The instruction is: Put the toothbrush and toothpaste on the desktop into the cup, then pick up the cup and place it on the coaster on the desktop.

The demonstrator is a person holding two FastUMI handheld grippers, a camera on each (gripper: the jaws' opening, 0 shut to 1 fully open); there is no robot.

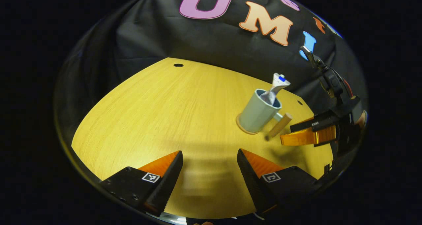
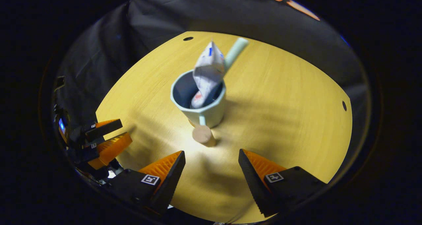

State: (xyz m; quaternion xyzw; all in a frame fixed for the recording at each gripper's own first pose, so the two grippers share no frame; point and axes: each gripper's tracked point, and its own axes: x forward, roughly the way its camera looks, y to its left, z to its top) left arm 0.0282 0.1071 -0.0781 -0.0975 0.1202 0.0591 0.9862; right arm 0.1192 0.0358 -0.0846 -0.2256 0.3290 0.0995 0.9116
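No writing on the toothpaste (image 2: 207, 71) can be read. It stands with the toothbrush (image 2: 235, 51) in the cup (image 2: 201, 99) on the coaster (image 1: 244, 127) on the desk (image 2: 280, 96), just ahead of the right tongs (image 2: 211, 162) and well apart from the left tongs (image 1: 209, 160); both are wide apart, holding nothing.

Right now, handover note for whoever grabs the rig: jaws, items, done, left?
Left gripper: jaws open, holding nothing, over the bare desktop.
Right gripper: jaws open, holding nothing, facing the cup's wooden handle.
The cup stands upright on the coaster, with the toothpaste and toothbrush sticking out of it.
Done: both items are in and the cup is on the coaster.
Left: probably nothing; back both grippers away.
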